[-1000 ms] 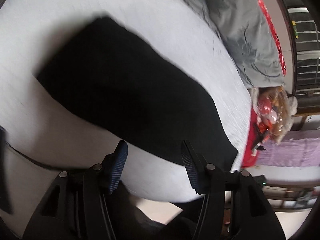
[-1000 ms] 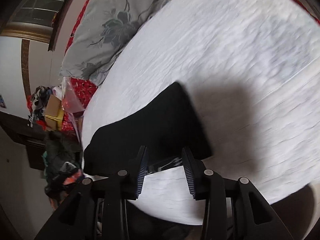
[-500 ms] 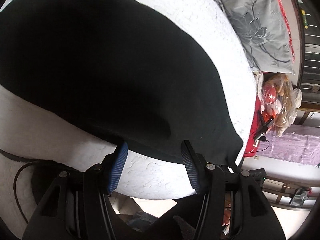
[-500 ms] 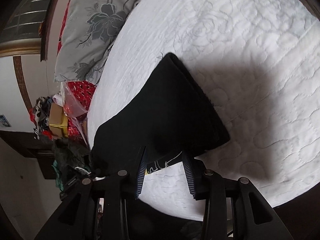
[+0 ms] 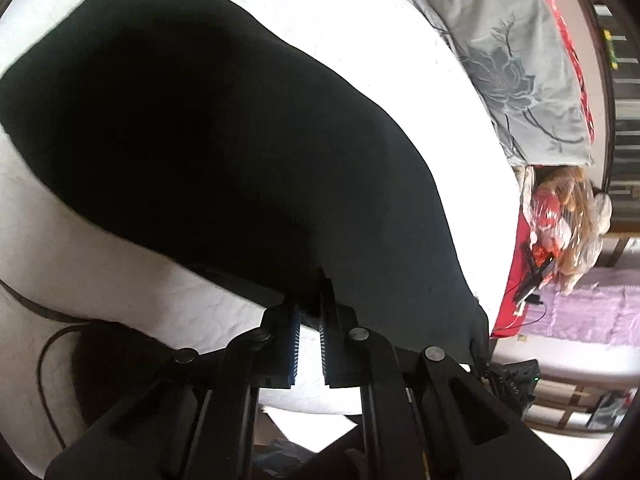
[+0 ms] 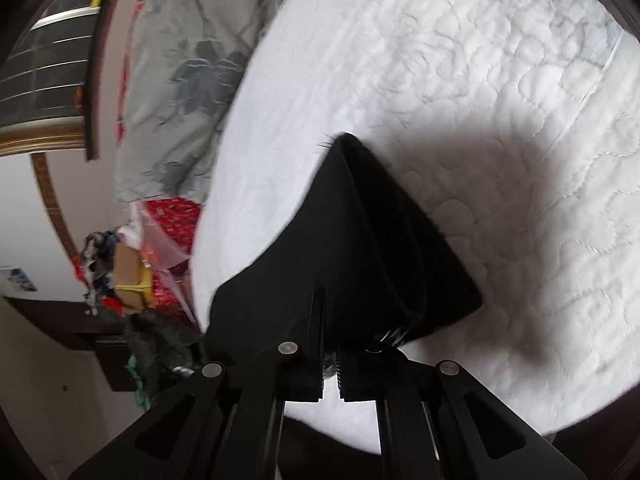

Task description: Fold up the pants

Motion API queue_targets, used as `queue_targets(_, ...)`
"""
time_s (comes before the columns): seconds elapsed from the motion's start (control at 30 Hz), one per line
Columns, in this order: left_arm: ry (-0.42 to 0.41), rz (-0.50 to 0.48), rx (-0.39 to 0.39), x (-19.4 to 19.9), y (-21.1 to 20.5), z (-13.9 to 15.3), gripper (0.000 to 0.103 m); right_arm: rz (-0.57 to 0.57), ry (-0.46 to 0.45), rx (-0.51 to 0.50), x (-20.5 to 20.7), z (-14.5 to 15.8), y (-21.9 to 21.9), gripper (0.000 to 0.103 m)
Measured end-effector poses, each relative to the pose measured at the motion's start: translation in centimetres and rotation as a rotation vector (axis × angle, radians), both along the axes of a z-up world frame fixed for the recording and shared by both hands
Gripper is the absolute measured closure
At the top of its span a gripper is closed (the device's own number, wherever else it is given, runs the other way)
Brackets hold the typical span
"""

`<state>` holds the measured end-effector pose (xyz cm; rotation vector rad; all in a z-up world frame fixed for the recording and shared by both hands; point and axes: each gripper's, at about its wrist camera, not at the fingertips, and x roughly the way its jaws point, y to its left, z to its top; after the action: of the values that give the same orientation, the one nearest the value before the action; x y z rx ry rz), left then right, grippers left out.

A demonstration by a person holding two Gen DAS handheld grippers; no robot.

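The black pants (image 5: 224, 132) lie on the white quilted mattress (image 6: 500, 80), which serves as the landmark here. The left gripper (image 5: 314, 296) is clenched on the pants' near edge, its blue-ribbed fingers (image 5: 294, 344) pinching the cloth close to the mattress's near border; the fabric spreads away from the gripper across the mattress. The right gripper (image 6: 324, 312) is likewise clamped on the pants, at a layered end where the cloth rises off the mattress in a peaked fold just ahead of the fingers, casting a shadow on the quilting. A grey floral pillow (image 5: 520, 52) rests at the mattress's far edge, beyond the pants, apart from them.
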<state>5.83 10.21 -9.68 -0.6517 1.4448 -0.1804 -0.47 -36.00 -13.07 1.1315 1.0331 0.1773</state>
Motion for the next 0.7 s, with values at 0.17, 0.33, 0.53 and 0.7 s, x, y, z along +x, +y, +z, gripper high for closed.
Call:
queue_targets(0.17,0.05,0.01,0.016,-0.3,0.4,-2.2,0.097,0.039,0.067,-0.026,-1.3,-2.0,0.3,0.095)
queue_targets(0.33,0.009,0.007,-0.031,-0.8,0.5,-1.3,0.09,0.05,0.07,-0.042,-1.4,-1.9,-0.5,0.087)
queue_targets(0.53,0.034,0.029,-0.057,-1.0,0.8,-2.2,0.072,0.002,-0.022,-0.214,-2.2,2.1,-3.4,0.056)
queue_targets(0.7,-0.018,0.03,-0.114,-0.6,0.5,0.3,0.072,0.048,-0.046,-0.303,0.9,2.8,-2.9,0.054)
